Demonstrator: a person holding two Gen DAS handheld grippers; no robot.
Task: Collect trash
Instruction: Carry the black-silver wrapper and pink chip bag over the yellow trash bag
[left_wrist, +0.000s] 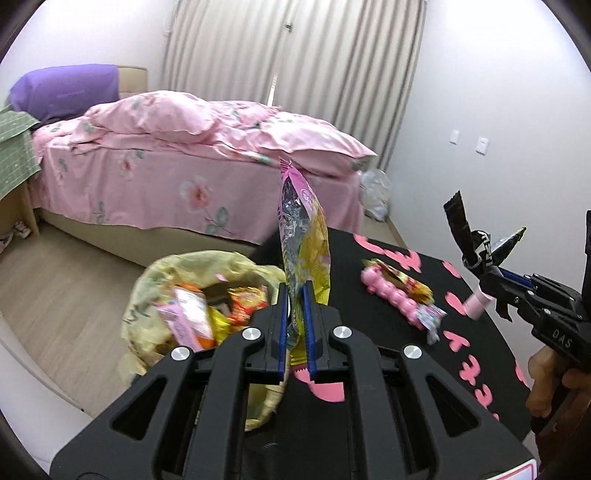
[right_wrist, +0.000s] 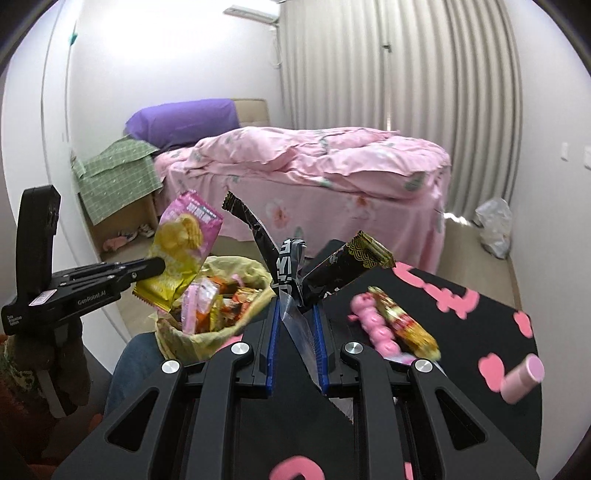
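Observation:
My left gripper (left_wrist: 295, 291) is shut on a pink and yellow chip bag (left_wrist: 304, 236) and holds it upright beside the trash bag (left_wrist: 147, 280); it also shows in the right wrist view (right_wrist: 181, 243). My right gripper (right_wrist: 295, 306) is shut on black wrappers (right_wrist: 295, 266) above the table's edge. The yellowish trash bag (right_wrist: 255, 273) stands open, with several wrappers inside. A pink toy (right_wrist: 373, 325), a red and yellow wrapper (right_wrist: 406, 325) and a pink tube (right_wrist: 524, 376) lie on the black table (right_wrist: 480, 325).
A bed with pink bedding (left_wrist: 184, 147) stands behind. A white plastic bag (left_wrist: 376, 195) lies on the floor near the curtain. A low shelf with a green cloth (right_wrist: 118, 173) stands by the left wall.

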